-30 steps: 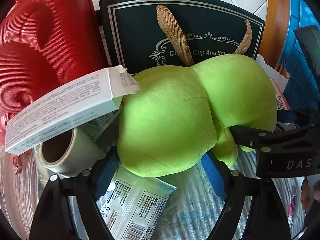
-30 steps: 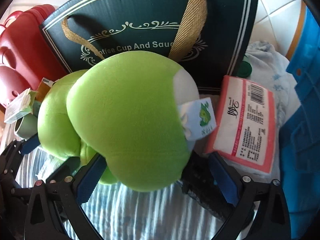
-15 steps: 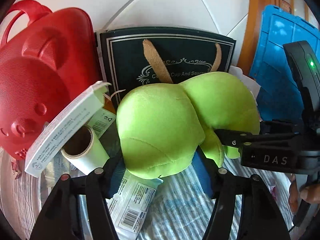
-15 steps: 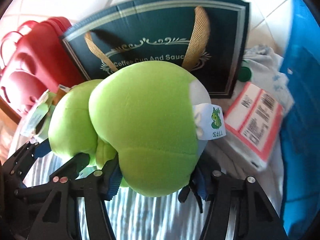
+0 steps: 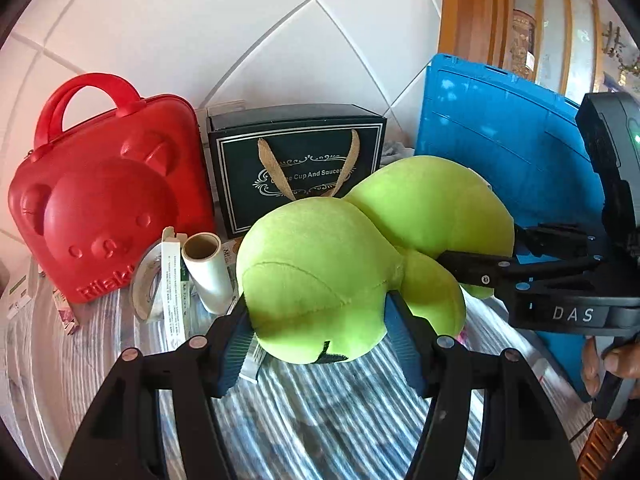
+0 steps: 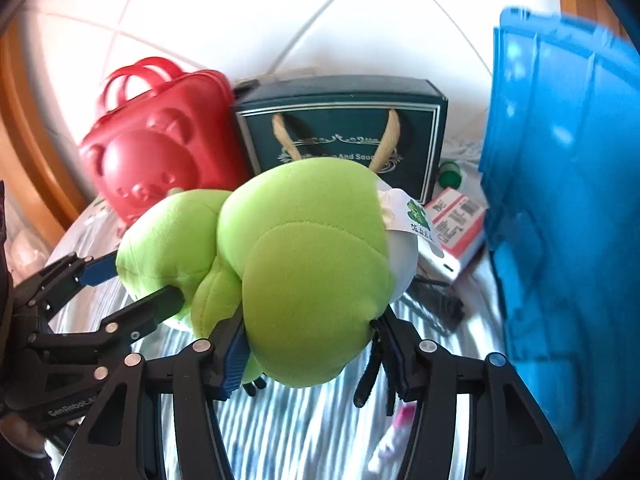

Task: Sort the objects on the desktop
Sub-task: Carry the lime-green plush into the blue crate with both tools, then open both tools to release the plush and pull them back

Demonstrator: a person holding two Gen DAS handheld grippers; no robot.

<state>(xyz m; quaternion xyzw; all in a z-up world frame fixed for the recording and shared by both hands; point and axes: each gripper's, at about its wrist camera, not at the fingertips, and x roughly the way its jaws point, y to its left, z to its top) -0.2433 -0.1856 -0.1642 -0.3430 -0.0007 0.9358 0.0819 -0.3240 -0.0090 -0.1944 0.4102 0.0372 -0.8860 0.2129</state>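
Going from the left: one red bear-faced case (image 5: 108, 196) with a carry handle stands upright against the tiled wall. In front of it lie one flat tape ring (image 5: 145, 280), one narrow white carton (image 5: 173, 292) leaning on end, and one white roll (image 5: 208, 272) with a cardboard core; its lower end is hidden behind the left fingers. One dark gift box (image 5: 298, 168) with two tan ribbon handles stands beside the case, its lettering partly covered by the plush. One blue plastic crate (image 5: 504, 152) stands at the far right, cut off by the frame edge.

One lime-green plush toy (image 5: 320, 280), made of two rounded lobes joined by a smaller fold, is held up above the striped cloth on the worktop (image 5: 320, 420), in front of the gift box. It is soft and seamed, with a white patch and one printed hang tag (image 6: 418, 220) on its right side. The left gripper (image 5: 320, 328) is clamped on the left lobe, and the right gripper (image 6: 312, 340) is clamped on the right lobe; each pair of fingers presses into the fabric.

In the right wrist view, one red-and-white packet (image 6: 456, 220) and one green cap (image 6: 450, 172) lie between box and crate. A dark object under the plush is too blurred to name.
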